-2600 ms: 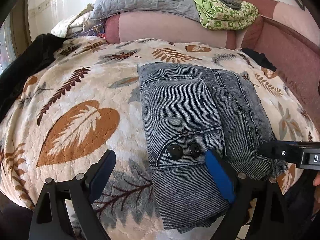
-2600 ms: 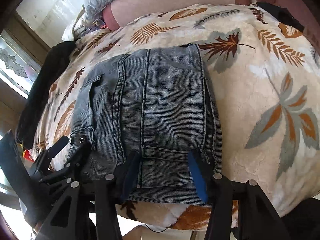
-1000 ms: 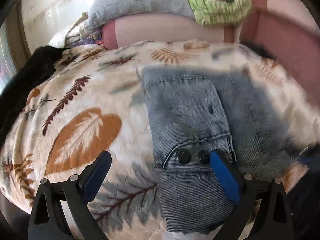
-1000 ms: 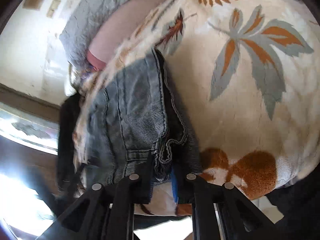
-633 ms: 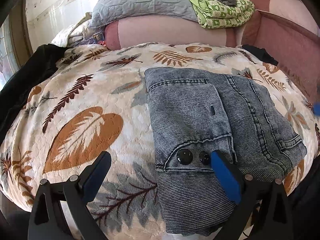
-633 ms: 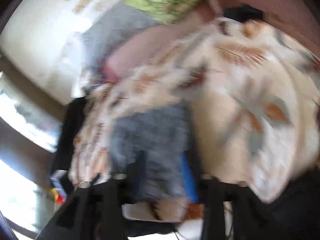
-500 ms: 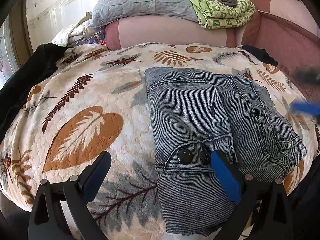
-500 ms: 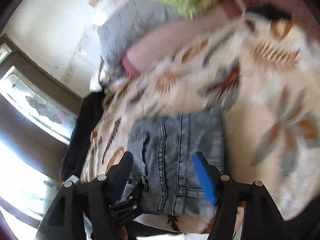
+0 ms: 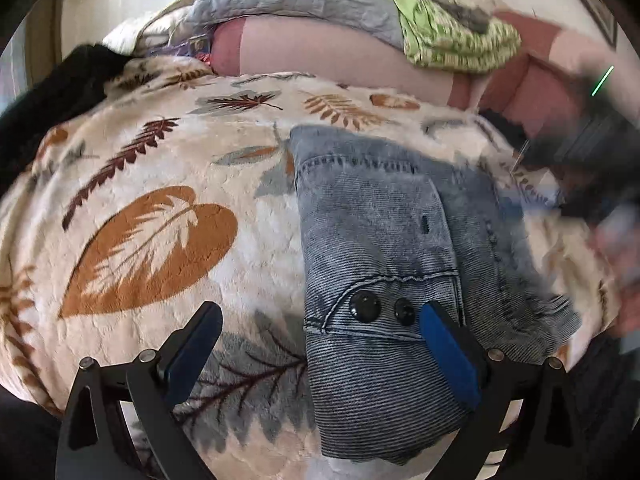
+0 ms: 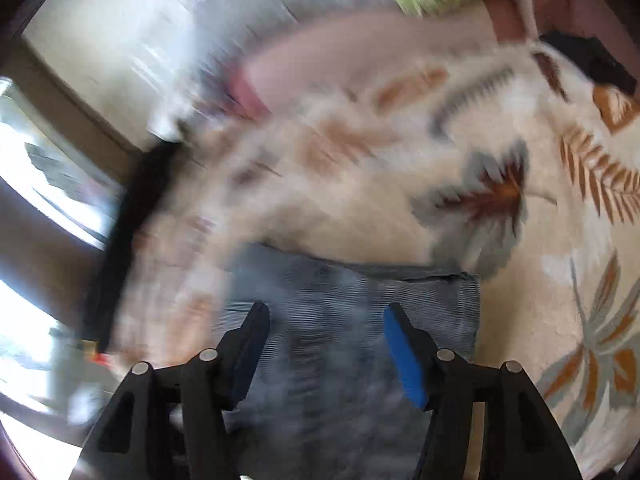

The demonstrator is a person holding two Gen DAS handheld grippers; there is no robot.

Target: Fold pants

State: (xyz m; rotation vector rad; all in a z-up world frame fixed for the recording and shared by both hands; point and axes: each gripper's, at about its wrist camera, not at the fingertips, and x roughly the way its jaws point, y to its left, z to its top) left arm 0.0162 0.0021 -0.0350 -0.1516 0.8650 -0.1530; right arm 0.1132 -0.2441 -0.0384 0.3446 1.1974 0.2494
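The grey-blue denim pants (image 9: 384, 248) lie folded into a compact stack on a cream leaf-print blanket (image 9: 152, 248), with two black buttons near the front edge. My left gripper (image 9: 320, 344) is open and empty, low at the near edge; its right finger rests over the pants by the buttons. My right gripper (image 10: 326, 340) is open and empty above the folded pants (image 10: 352, 320); that view is heavily blurred. A dark blurred shape at the right edge of the left wrist view (image 9: 592, 168) looks like the right gripper.
A grey quilt (image 9: 296, 0) and a green patterned cloth (image 9: 452, 40) lie on the pink sofa back (image 9: 320, 56). Black fabric (image 9: 44, 100) hangs at the left edge. A window (image 10: 24, 184) is at the left in the right wrist view.
My right gripper let go of the pants' right edge, opened, and swung up and away over the fold. The left gripper stayed open and nearly still.
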